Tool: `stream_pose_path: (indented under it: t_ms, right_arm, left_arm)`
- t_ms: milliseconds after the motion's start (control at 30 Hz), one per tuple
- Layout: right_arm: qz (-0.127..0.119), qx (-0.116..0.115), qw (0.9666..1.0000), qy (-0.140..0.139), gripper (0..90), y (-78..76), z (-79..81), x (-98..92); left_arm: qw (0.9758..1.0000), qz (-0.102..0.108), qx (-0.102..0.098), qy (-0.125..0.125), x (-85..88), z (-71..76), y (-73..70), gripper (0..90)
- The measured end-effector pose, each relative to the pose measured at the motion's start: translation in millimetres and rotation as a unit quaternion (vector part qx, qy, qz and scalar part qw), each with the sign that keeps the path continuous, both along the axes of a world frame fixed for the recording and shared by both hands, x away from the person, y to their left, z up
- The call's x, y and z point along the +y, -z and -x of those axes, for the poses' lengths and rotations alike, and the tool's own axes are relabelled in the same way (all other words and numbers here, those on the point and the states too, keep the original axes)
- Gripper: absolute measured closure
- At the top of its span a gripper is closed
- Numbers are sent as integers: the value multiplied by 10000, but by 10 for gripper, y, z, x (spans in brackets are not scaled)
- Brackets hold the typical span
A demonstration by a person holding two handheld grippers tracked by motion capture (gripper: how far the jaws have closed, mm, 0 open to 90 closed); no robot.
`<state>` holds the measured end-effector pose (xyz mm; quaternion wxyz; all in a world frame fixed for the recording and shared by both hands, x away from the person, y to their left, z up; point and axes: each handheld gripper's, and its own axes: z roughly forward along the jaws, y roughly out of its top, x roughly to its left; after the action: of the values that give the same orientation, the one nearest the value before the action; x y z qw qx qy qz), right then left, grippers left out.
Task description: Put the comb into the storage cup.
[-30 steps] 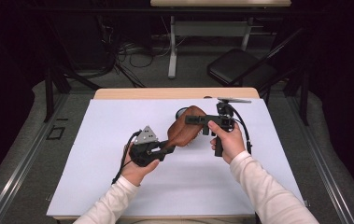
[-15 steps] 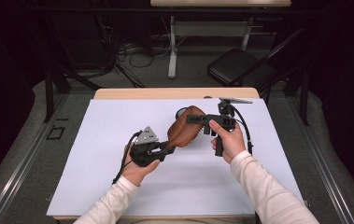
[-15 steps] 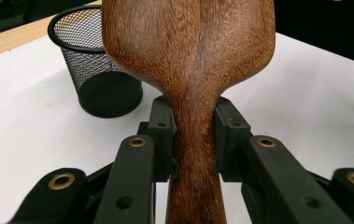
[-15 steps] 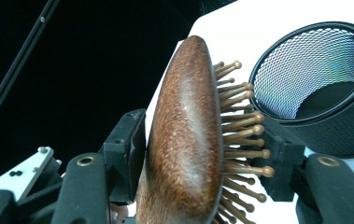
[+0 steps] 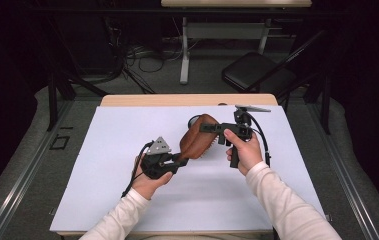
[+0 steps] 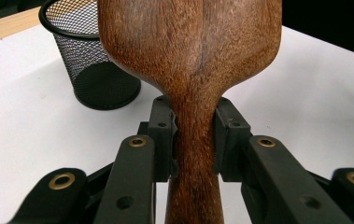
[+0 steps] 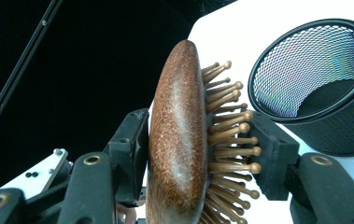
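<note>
the wooden hairbrush (image 5: 199, 142) is held up off the white desk (image 5: 127, 200) between the two grippers, near the middle of the high view. the left gripper (image 6: 194, 140) is clamped on the narrow neck of the brush's handle, both pads pressed against the wood, with the wide back of the head rising above them. the right gripper (image 7: 202, 154) has just been closing with the brush head between its jaws; one pad lies against the smooth wooden back, the other meets the ball tips of the bristles (image 7: 230, 135), so it has hold of the head across its thickness. in the high view the left gripper (image 5: 169, 162) sits at the lower end of the brush and the right gripper (image 5: 212, 128) at the upper end. a black mesh cup (image 7: 324, 88) stands on the desk just behind the brush
</note>
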<state>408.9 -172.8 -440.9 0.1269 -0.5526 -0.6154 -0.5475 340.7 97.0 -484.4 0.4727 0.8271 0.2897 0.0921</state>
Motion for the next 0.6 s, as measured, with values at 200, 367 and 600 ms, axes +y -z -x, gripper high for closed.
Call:
stream_pose_path:
  t_ms: [200,367,600]
  right_arm:
    - [-19,42,10000,-33,459,-1,2,-8]
    - [-32,59,10000,-47,469,1,4,-6]
    - [-88,30,9999,-97,481,-7,11,-4]
  left_arm:
    - [10000,-32,46,8,-18,-4,30,721]
    - [10000,-43,67,-3,-31,-7,49,721]
    - [10000,-56,66,18,-36,-7,54,721]
